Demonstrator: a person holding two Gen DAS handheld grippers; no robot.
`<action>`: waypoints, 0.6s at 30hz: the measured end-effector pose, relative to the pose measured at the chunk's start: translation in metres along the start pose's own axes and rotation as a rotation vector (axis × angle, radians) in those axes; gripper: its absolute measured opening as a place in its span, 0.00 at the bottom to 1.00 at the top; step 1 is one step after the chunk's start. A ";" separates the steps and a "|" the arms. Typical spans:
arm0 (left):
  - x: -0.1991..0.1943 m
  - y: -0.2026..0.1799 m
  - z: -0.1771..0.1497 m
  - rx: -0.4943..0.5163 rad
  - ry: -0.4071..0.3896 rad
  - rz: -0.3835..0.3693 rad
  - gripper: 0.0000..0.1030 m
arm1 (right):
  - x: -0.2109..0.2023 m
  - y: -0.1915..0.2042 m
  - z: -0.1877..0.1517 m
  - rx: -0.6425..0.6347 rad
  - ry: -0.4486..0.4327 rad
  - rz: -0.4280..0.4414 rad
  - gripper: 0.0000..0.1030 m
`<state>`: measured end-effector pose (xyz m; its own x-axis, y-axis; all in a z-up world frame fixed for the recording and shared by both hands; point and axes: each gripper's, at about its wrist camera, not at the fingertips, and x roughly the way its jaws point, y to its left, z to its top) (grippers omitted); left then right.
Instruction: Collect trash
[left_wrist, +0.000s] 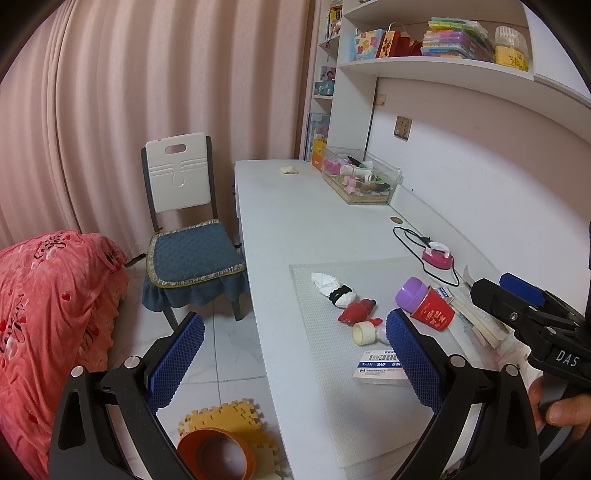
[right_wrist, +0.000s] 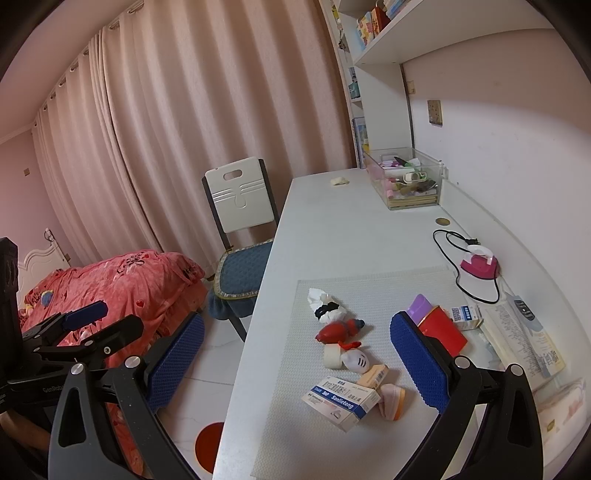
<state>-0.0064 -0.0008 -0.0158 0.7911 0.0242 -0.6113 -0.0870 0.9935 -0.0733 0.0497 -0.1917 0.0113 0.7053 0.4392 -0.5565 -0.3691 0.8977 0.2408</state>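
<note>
On a grey mat on the white desk lies a litter of small things: a crumpled white tissue, a red toy, a tape roll, a blue-and-white medicine box and a tipped red cup with a purple lid. My right gripper hangs open above the mat's near end, holding nothing. My left gripper is open and empty too, over the desk's left edge. An orange bin stands on the floor below it.
A chair with a blue cushion stands left of the desk, and a bed with a red quilt lies further left. A pink toy iron with a black cord, a clear box and papers line the wall side.
</note>
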 end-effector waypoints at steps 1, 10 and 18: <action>0.000 0.000 -0.001 0.000 0.001 0.000 0.94 | 0.000 0.000 -0.001 0.000 0.000 0.001 0.96; -0.001 0.001 -0.002 0.002 0.005 -0.001 0.94 | 0.001 0.001 0.000 -0.001 0.003 0.001 0.96; 0.001 -0.001 -0.006 0.041 0.018 -0.009 0.94 | -0.001 -0.005 -0.001 0.031 0.007 -0.010 0.96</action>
<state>-0.0093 -0.0023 -0.0211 0.7810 0.0135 -0.6244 -0.0548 0.9974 -0.0470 0.0503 -0.1971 0.0102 0.7042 0.4304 -0.5646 -0.3430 0.9026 0.2603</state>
